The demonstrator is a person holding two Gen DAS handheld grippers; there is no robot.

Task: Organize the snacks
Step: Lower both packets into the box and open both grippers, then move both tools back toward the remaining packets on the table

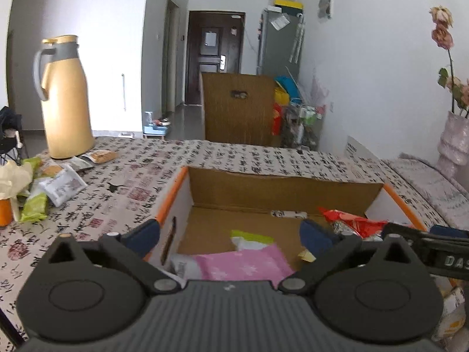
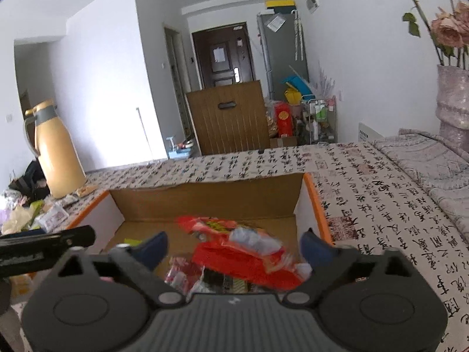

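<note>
Where right shows none, pink packet (image 1: 249,261) left

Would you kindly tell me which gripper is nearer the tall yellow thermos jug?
Left. The left gripper hovers over the box's jug-side half; the right gripper hovers farther from the yellow thermos jug.

A tall yellow thermos jug (image 1: 66,99) with a grey handle and collar is standing upright at the far left of the counter (image 1: 240,155), which is wearing a white cloth printed with black calligraphy. Beyond the counter's far edge a brown wooden chair back (image 1: 239,108) is showing, and behind it a dark brown door (image 1: 215,50) is closing off the hallway. A grey refrigerator (image 1: 278,44) is standing by the right wall. A pale pink textured vase (image 2: 453,102) is holding faded pink roses (image 2: 448,29) at the right.
</note>
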